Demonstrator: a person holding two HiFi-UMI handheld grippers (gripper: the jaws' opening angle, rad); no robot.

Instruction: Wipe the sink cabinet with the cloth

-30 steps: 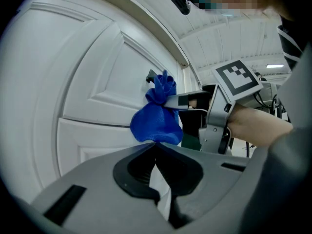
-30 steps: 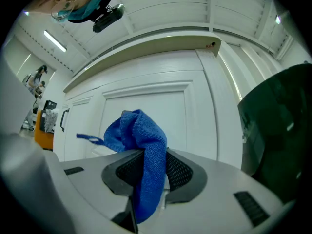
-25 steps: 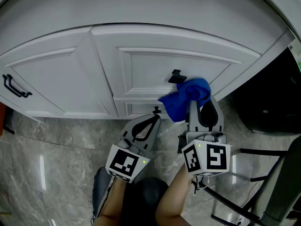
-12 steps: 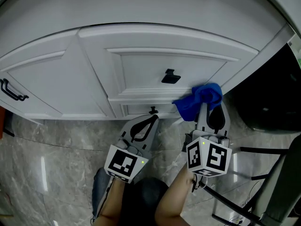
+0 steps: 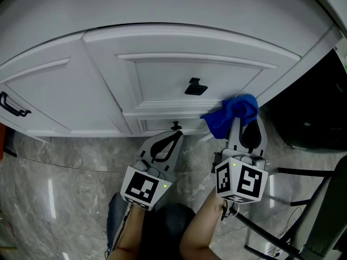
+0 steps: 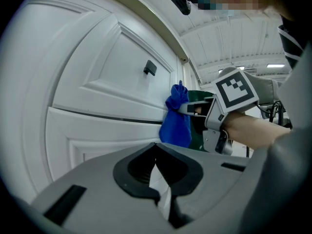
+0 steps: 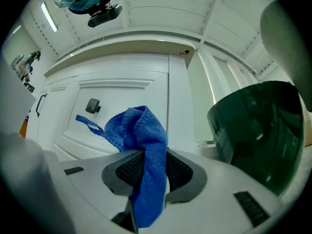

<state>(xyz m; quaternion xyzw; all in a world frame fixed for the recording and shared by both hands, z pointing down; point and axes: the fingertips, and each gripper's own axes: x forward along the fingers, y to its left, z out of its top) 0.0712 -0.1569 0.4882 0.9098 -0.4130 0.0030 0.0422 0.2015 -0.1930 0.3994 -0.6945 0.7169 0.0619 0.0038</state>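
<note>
My right gripper (image 7: 146, 167) pinches the blue terry cloth (image 7: 139, 130) mid-length. Its bunched top sits at the lower right corner of the white panelled sink cabinet door (image 5: 162, 75), seemingly touching it. My left gripper (image 6: 157, 162) hangs lower, fingertips pressed together on nothing.

The loose hanging loop could snag the square black knob (image 5: 195, 86) if I sweep left at that height. The thin pinch could also let the cloth drag free under hard pressure.

To the right, the dark green bin (image 7: 258, 130) stands close beside the door edge, so there is little room. Leftward the panel is open, and the grey marble floor (image 5: 70, 167) lies just below.
</note>
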